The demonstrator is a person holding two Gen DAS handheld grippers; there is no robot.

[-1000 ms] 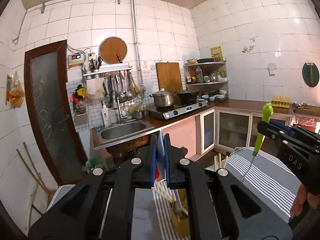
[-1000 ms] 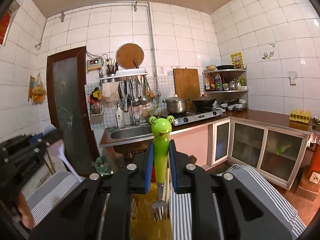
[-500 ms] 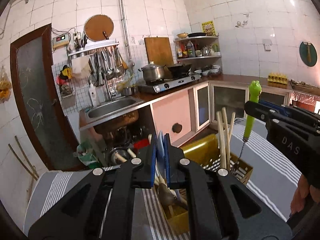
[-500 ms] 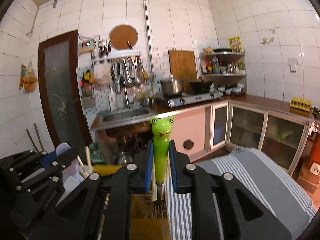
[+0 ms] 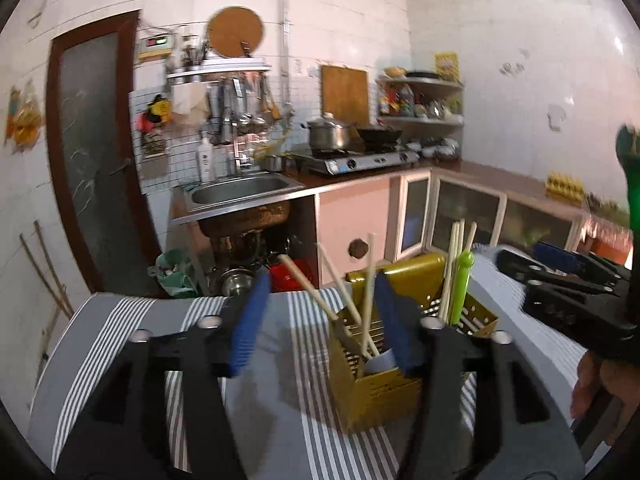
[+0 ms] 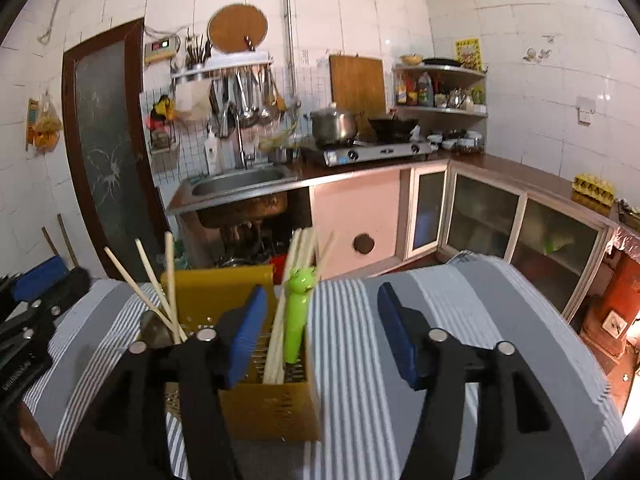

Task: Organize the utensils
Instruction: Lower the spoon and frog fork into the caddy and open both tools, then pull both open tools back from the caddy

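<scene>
**A:** Fingers first. What have you got?

**B:** Left gripper (image 5: 320,320): my fingers spread wide, nothing between the blue pads (image 5: 248,320). Right gripper (image 6: 322,328): same, spread and empty. Both hang low in their frames, above the striped cloth (image 6: 460,300).

**A:** And the utensils?

**B:** In the yellow caddy (image 6: 272,408), lower centre of the right view. The frog-handled fork (image 6: 298,312) stands handle-up in its right-hand compartment, beside a bundle of pale chopsticks (image 6: 300,256). More chopsticks (image 6: 154,280) lean out of the other compartment toward the upper left. In the left view a pale blue spoon bowl (image 5: 380,360) shows low in the near compartment.

**A:** Risks from here?

**B:** My judgement only. In the left view my right pad sits in front of the caddy's near compartment, close to the slanted chopsticks; whether it touches, I can't tell. A sideways pull could catch a stick and lever it out. Lifting straight up looks safer.

**A:** The caddy itself?

**B:** Looks light and tall, loaded with long sticks leaning off-centre, standing on cloth. A knock on the rim or on a stick could tip it or make it slide.

**A:** Right side?

**B:** My left pad there overlaps the caddy's upper edge just beside the fork. Closing or swinging left may clip the frog handle. Both frames are blurred, so spacing is uncertain.
</scene>
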